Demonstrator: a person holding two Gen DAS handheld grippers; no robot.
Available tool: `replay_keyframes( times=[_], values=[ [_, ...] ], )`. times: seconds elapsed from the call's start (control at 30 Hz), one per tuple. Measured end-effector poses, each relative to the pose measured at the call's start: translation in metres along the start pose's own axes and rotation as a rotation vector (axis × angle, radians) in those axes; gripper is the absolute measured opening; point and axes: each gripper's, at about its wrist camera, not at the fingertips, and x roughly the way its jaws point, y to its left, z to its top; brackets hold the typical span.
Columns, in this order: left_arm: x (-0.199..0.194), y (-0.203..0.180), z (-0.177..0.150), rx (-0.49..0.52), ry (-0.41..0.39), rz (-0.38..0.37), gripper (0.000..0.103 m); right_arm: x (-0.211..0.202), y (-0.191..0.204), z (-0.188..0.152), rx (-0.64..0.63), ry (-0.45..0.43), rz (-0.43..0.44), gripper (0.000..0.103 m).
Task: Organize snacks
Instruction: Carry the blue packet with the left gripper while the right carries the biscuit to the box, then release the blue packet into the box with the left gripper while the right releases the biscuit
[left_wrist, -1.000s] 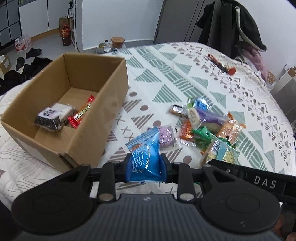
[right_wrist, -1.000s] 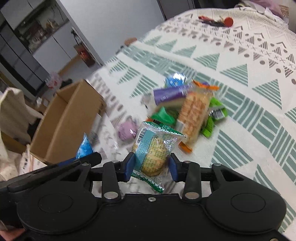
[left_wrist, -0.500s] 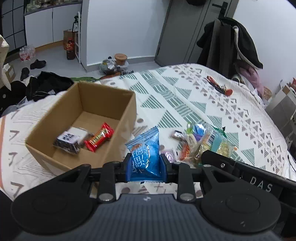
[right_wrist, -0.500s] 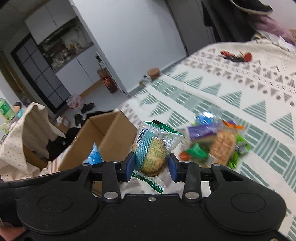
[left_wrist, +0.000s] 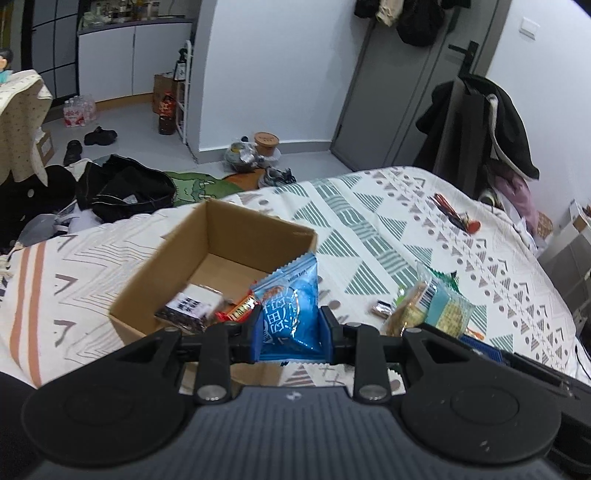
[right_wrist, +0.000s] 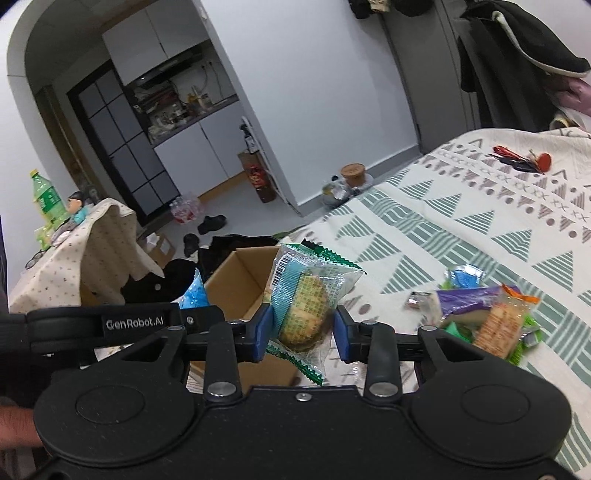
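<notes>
My left gripper (left_wrist: 290, 332) is shut on a blue snack packet (left_wrist: 290, 306), held in the air at the near right corner of an open cardboard box (left_wrist: 177, 258) on the bed. Inside the box lie a dark packet with a white label (left_wrist: 190, 308) and a red bar (left_wrist: 240, 308). My right gripper (right_wrist: 303, 332) is shut on a clear green-edged biscuit packet (right_wrist: 306, 299), raised beside the same box (right_wrist: 240, 288). That biscuit packet (left_wrist: 439, 306) also shows in the left wrist view. A pile of loose snacks (right_wrist: 487, 317) lies on the bedspread to the right.
The patterned bedspread (left_wrist: 388, 229) spreads out behind and right of the box. Red-handled items (left_wrist: 454, 218) lie far back on it. Dark clothes (left_wrist: 125, 188) and shoes litter the floor past the bed's left edge. A coat (left_wrist: 480, 122) hangs at the back right.
Both grippers have risen and swung left toward the box, each keeping its packet. The snack pile has dropped to the right of both views.
</notes>
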Motion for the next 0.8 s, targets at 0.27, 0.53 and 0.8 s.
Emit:
replay_keyframes(
  times=[0.27,0.53,0.8],
  values=[
    [-0.009,0.025,0.011,-0.032,-0.025,0.029,0.030,0.018,0.016,0.007,0.035,-0.011,0.060,0.034],
    [-0.001,0.056,0.017,-0.073,-0.011,0.044,0.030,0.041,0.039,0.005,0.036,0.009,0.106,0.034],
    [0.024,0.077,0.016,-0.108,0.033,0.037,0.030,0.064,0.052,0.001,0.047,0.058,0.114,0.013]
  ],
)
